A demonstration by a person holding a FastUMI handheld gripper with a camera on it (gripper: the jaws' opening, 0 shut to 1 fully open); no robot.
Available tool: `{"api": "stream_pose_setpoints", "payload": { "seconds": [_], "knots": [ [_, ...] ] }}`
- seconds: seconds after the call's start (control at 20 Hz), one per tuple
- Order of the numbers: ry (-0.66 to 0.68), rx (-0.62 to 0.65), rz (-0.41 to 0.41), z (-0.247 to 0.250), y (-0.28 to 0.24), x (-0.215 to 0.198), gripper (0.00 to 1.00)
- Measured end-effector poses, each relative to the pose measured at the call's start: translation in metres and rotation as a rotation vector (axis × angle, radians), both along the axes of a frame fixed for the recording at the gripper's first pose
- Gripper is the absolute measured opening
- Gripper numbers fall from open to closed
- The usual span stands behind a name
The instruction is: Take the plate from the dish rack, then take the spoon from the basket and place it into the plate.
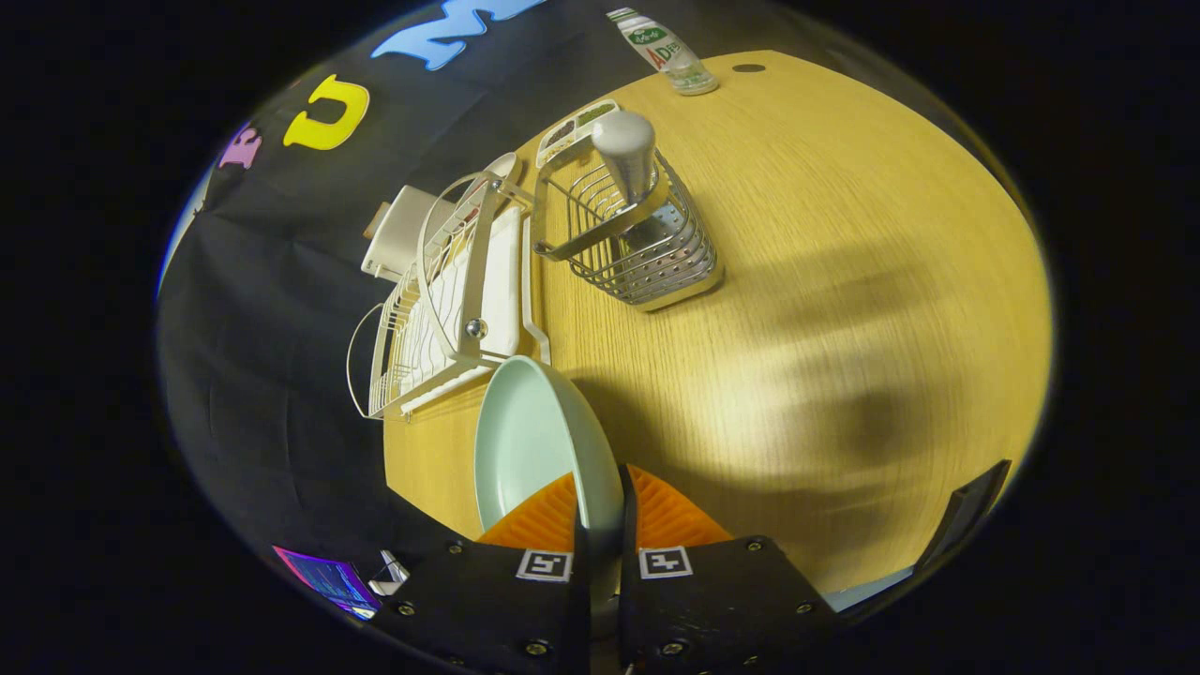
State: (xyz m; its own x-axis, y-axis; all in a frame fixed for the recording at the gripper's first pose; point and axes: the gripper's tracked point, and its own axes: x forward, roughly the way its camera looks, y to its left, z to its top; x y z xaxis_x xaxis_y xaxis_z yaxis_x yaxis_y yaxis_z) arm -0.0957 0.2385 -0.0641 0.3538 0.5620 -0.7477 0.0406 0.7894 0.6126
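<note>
A pale green plate (530, 436) stands on edge between my fingers, its rim pinched by both pads. My gripper (600, 511) is shut on it and holds it above the wooden table (844, 281), just in front of the white wire dish rack (450, 291). Beyond the rack stands a metal wire basket (647, 248). A spoon (626, 155) stands upright in the basket, its thick grey handle end sticking out of the top.
A clear bottle with a green label (666, 52) stands at the far side of the table. A white compartment tray (574, 131) lies behind the basket. A white box (398, 234) sits behind the rack. A dark object (966, 511) sits at the table's near right edge.
</note>
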Motion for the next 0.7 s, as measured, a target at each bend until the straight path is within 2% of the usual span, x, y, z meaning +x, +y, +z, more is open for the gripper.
{"api": "stream_pose_setpoints", "payload": {
  "seconds": [0.2, 0.3, 0.4, 0.45, 0.5, 0.55, 0.7],
  "knots": [
    [-0.001, 0.007, 0.006, -0.008, 0.005, 0.002, 0.12],
    [-0.004, 0.032, 0.011, -0.004, 0.005, -0.002, 0.15],
    [-0.097, 0.0, 0.013, 0.008, -0.006, 0.009, 0.22],
    [-0.149, -0.03, 0.024, 0.012, -0.013, 0.011, 0.32],
    [-0.189, -0.069, 0.044, 0.018, -0.021, 0.013, 0.35],
    [-0.232, -0.106, 0.054, 0.024, -0.029, 0.014, 0.44],
    [-0.391, -0.192, 0.076, 0.054, -0.051, 0.018, 0.44]
  ]
}}
